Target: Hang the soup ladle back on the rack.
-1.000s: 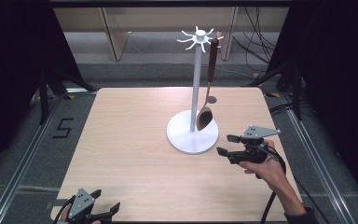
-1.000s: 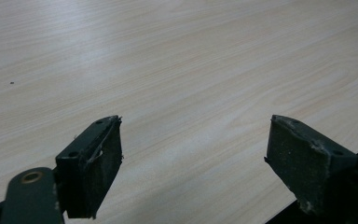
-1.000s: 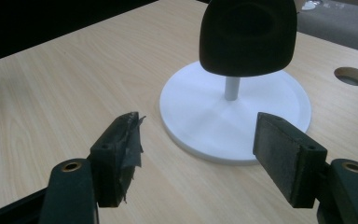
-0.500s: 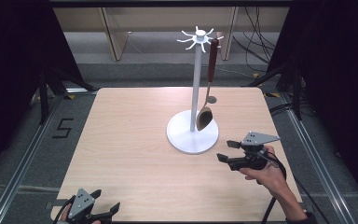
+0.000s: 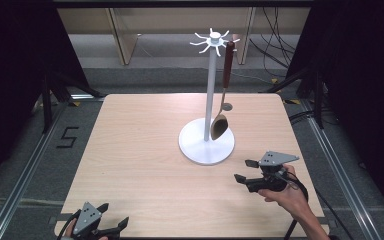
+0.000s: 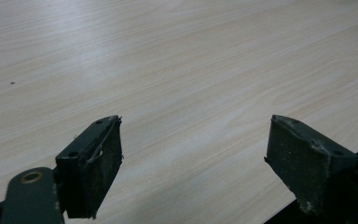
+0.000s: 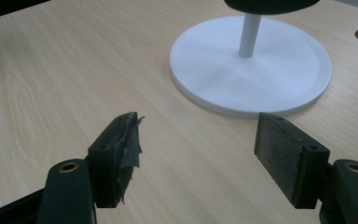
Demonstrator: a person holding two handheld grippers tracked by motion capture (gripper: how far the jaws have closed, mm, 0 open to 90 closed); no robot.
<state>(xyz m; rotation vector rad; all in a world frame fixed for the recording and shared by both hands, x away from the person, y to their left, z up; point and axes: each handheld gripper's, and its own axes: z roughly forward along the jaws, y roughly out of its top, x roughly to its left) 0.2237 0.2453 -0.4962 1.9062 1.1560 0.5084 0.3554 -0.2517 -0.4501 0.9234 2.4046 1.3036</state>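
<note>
Right gripper (image 5: 244, 170) sits low by the white stand (image 5: 206, 145), jaws wide apart and empty. It needs nothing, because the spoon (image 5: 221, 118) hangs safe on its hook. Left gripper (image 5: 114, 220) rests open too.

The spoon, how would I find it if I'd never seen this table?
Look for the tall white stand with a round base on the wooden table. The spoon hangs from a hook at its top, right of the pole. It is the one brown thing, its bowl dangling just above the base.
</note>
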